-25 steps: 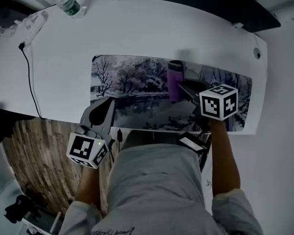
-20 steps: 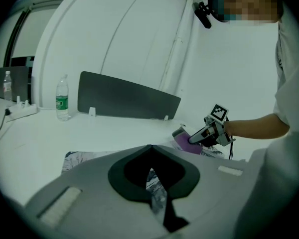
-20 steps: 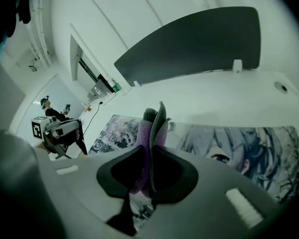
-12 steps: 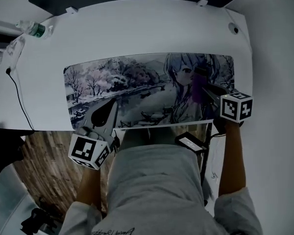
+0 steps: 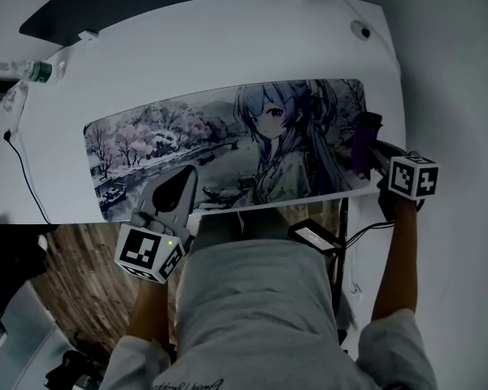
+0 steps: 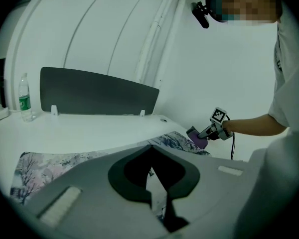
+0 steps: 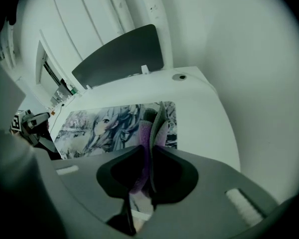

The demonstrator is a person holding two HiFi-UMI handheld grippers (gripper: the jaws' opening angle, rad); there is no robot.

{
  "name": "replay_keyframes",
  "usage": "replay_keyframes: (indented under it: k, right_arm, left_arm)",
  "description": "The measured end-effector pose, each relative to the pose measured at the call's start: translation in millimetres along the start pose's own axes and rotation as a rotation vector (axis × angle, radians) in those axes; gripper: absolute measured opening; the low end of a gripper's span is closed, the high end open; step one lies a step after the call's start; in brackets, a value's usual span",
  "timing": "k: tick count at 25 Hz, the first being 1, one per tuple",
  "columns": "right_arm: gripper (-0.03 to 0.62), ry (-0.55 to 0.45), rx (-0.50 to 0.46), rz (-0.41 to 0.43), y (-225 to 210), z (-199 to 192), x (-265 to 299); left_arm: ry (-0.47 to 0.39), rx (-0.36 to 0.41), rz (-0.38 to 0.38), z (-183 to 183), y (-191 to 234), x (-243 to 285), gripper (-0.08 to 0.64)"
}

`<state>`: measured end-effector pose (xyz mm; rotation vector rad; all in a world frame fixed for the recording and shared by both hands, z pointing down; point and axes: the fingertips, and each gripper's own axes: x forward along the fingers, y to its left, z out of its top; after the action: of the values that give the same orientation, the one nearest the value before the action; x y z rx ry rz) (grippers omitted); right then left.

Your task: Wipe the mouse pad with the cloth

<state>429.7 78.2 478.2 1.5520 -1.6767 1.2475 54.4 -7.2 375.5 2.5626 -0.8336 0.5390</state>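
Right gripper (image 7: 150, 153) was clamped on the purple cloth (image 5: 360, 157) at the 3 o'clock end of the mouse pad (image 5: 228, 149). Cloth hid that end; contact with pad hard to judge. Left gripper (image 5: 184, 181) had jaws together, nothing between, over pad's 7 o'clock edge, hiding part of it. Pad lay flat on desk (image 5: 187, 55). Bottle (image 5: 35, 71) at 10 o'clock, dim

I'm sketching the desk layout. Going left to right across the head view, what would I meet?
water bottle → left gripper → cloth, pinched in the right gripper
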Motion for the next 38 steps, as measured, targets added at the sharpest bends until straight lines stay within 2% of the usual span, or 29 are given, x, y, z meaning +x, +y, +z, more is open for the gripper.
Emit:
replay_keyframes:
  k: [5, 12, 15, 21, 24, 32, 38]
  right_arm:
    - [0.069, 0.034, 0.009, -0.033, -36.5, -12.1, 4.4]
    - [0.069, 0.086, -0.002, -0.027, -46.6, -21.1, 26.0]
    - [0.069, 0.075, 0.015, 0.001, -41.9, -18.0, 28.1]
    - [0.069, 0.066, 0.054, 0.036, -35.2, -17.1, 29.9]
    - [0.069, 0.069, 0.052, 0.03, -29.7, -17.2, 32.2]
    - [0.069, 0.07, 0.082, 0.011, -9.3, -17.2, 41.1]
    - [0.069, 0.072, 0.098, 0.027, 17.9, -16.2, 51.8]
  left_arm:
    - [0.012, -0.004, 0.008, 0.8, -19.1, 14.2, 0.018]
    - [0.037, -0.012, 0.053, -1.6, -19.4, 13.8, 0.018]
    - [0.052, -0.01, 0.061, -5.1, -18.7, 15.6, 0.018]
    - [0.046, -0.005, 0.029, -5.2, -23.9, 23.2, 0.018]
    - [0.048, 0.002, 0.021, -1.9, -20.4, 21.0, 0.018]
    - [0.065, 0.0, 0.025, -10.2, 16.9, -6.9, 0.018]
    - [0.067, -0.008, 0.019, -13.1, 38.0, -23.3, 0.018]
